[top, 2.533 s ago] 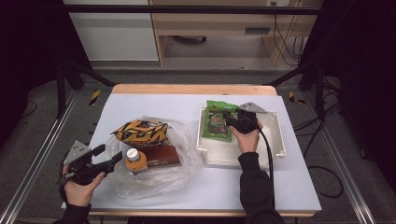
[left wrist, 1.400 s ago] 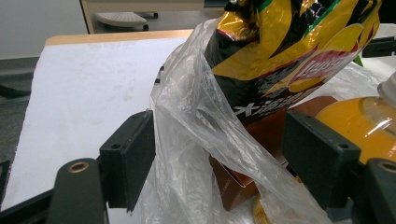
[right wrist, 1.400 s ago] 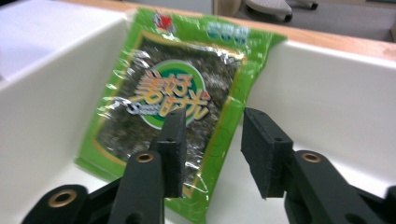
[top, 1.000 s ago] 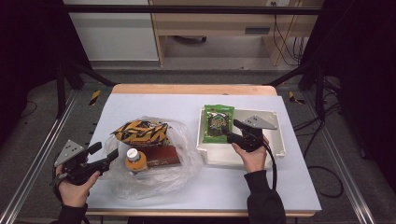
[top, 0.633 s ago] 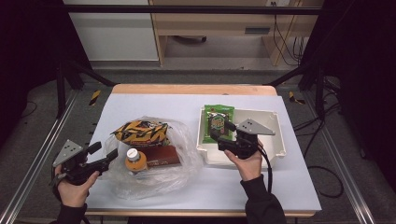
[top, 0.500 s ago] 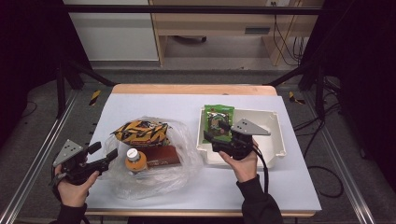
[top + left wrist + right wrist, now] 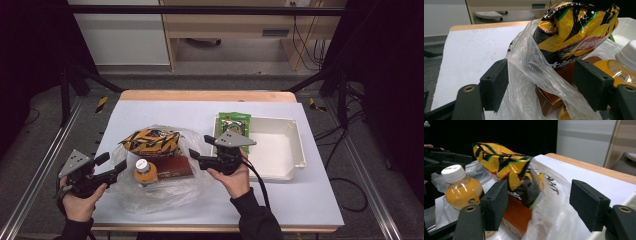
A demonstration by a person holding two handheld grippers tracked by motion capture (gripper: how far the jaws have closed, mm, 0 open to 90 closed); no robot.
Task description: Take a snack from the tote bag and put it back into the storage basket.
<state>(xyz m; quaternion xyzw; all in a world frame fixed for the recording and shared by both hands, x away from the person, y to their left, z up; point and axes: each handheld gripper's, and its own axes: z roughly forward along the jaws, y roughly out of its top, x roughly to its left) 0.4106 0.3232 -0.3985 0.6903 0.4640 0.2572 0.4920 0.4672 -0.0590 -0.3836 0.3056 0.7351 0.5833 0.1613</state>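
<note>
A clear plastic bag (image 7: 165, 187) lies on the white table cover and holds a yellow-and-black chips bag (image 7: 152, 141), an orange drink bottle (image 7: 144, 171) and a brown box (image 7: 172, 167). My left gripper (image 7: 111, 162) is open at the bag's left edge, with loose film (image 7: 534, 75) standing between its jaws in the left gripper view (image 7: 541, 85). My right gripper (image 7: 201, 146) is at the bag's right edge. Its jaws have just been opening, and bag film (image 7: 549, 202) hangs between them unpinched in the right gripper view (image 7: 540, 205). The chips bag (image 7: 506, 162) and the bottle (image 7: 461, 187) lie beyond.
A white tray (image 7: 295, 150) stands at the right of the table with a green packet (image 7: 234, 122) lying in its far left corner. A wooden strip edges the table's far side, and metal rails run along both sides.
My right gripper has moved left from over the tray to the bag's right edge and opened wider. The green packet stays in the tray. The left gripper has kept still.
</note>
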